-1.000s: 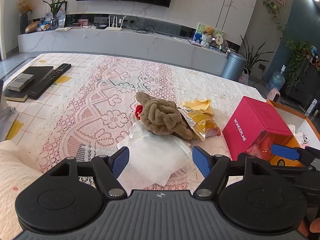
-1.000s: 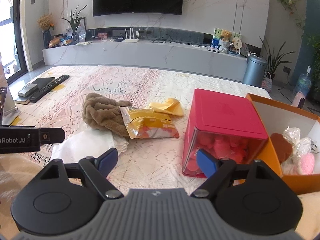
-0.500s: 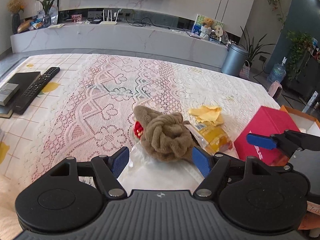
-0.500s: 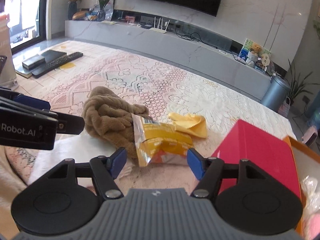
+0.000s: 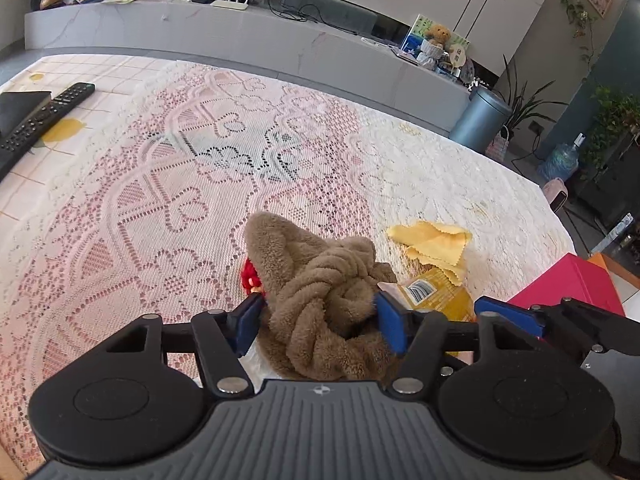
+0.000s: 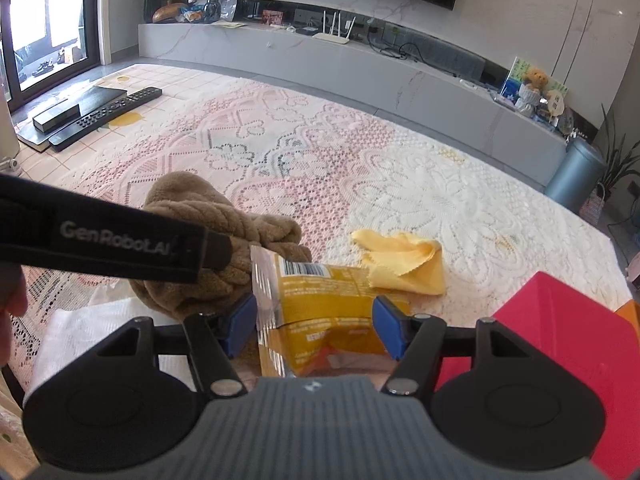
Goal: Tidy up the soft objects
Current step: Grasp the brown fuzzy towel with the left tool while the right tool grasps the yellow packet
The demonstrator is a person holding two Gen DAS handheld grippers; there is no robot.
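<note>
A brown plush towel bundle (image 5: 320, 296) lies on the lace tablecloth, with a small red item (image 5: 250, 276) at its left. My left gripper (image 5: 318, 322) is open, its blue pads on either side of the bundle. The bundle also shows in the right wrist view (image 6: 200, 240). A yellow snack bag (image 6: 320, 304) lies beside the bundle. My right gripper (image 6: 314, 326) is open, its pads on either side of the bag. A yellow cloth (image 6: 404, 260) lies just beyond the bag. A white cloth (image 6: 80, 332) lies under the bundle.
A red box (image 6: 560, 352) stands at the right, with an orange box edge (image 6: 630, 312) behind it. A remote (image 6: 104, 116) and a black book (image 6: 64, 108) lie at the far left. The left gripper's arm (image 6: 100, 240) crosses the right wrist view.
Both grippers have moved forward and down. The left pads now flank the brown bundle and the right pads flank the yellow bag. Both stay open.
</note>
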